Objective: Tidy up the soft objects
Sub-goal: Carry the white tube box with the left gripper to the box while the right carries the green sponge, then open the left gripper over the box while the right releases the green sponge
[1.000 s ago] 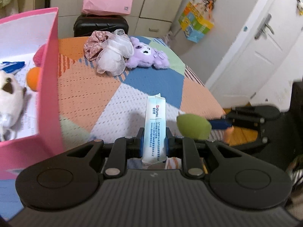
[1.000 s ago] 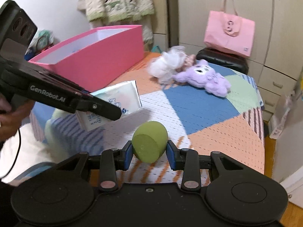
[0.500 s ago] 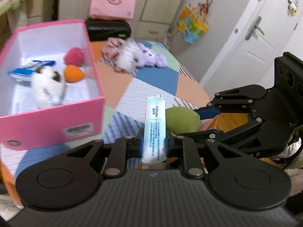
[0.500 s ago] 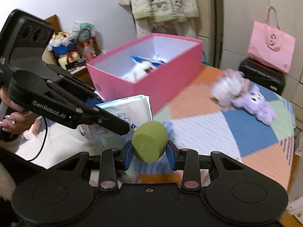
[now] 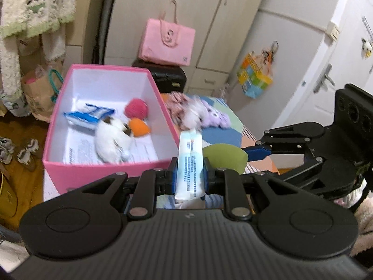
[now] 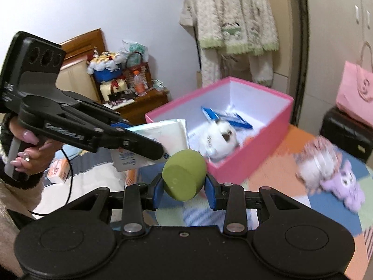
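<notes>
My left gripper (image 5: 189, 177) is shut on a white tissue pack (image 5: 190, 163), held in the air near the front right corner of the pink box (image 5: 70, 170). My right gripper (image 6: 184, 187) is shut on a green sponge egg (image 6: 184, 177), just right of the tissue pack (image 6: 160, 133). The sponge also shows in the left wrist view (image 5: 225, 157). The box holds a white plush (image 5: 112, 140), an orange egg (image 5: 138, 128), a pink ball (image 5: 136, 110) and a blue pack (image 5: 89, 115). A purple plush (image 6: 349, 186) and white scrunchies (image 6: 314, 161) lie on the patchwork table.
A black suitcase (image 5: 167, 77) with a pink bag (image 5: 166, 43) on it stands behind the table. A wooden cabinet (image 6: 130, 102) with clutter is to the left. Shoes (image 5: 14, 154) lie on the floor left of the box.
Both grippers have lifted and pulled back with their loads. The pink box's inside has come into view in both cameras. Both grips are unchanged.
</notes>
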Available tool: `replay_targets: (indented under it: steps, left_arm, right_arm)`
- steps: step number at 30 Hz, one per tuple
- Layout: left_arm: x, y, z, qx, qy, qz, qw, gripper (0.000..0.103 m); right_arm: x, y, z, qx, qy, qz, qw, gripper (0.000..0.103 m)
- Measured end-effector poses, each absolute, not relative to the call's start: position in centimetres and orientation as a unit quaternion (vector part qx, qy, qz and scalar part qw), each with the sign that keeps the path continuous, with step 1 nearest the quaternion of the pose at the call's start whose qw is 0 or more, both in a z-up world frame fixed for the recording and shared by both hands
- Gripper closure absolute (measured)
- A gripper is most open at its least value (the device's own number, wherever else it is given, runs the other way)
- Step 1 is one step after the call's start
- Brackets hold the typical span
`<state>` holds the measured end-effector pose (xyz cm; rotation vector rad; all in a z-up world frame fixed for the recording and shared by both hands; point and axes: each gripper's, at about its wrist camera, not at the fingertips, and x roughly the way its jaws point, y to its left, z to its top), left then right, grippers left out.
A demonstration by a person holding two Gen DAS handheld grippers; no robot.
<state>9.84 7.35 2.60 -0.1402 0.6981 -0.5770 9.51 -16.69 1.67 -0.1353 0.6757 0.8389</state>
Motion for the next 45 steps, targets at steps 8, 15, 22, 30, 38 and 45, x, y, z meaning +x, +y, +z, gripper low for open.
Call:
replay_targets:
  steps: [8, 15, 22, 30, 38, 45]
  left_arm:
    - [13.5, 9.3, 3.7, -0.081, 0.297, -0.258, 0.916, 0.084]
    - [17.9, 10.3, 2.5, -0.085, 0.301, -0.229, 0.922, 0.085]
    - [21.9, 11.3, -0.3, -0.095, 0.326, -0.189, 0.922, 0.085]
    - [23.5, 11.6, -2.4, -0.051, 0.342, -0.145, 0.927, 0.084]
    - [24.5, 11.0, -3.6, -0.003, 0.349, -0.110, 0.931, 0.083]
    - [23.9, 10.7, -2.8, 0.013, 0.329, -0.096, 0.939, 0.062]
  right_arm:
    - [13.0, -13.7, 3.4, -0.083, 0.274, 0.402, 0.870, 0.061]
    - [17.3, -11.7, 3.2, -0.088, 0.269, 0.399, 0.872, 0.061]
    - [22.6, -9.7, 0.7, -0.079, 0.302, 0.399, 0.862, 0.061]
    - [25.9, -8.5, -2.2, -0.096, 0.340, 0.392, 0.850, 0.061]
    - [27.0, -6.9, -3.3, -0.170, 0.343, 0.335, 0.861, 0.060]
    - [27.8, -7.2, -3.1, -0.158, 0.347, 0.328, 0.864, 0.050]
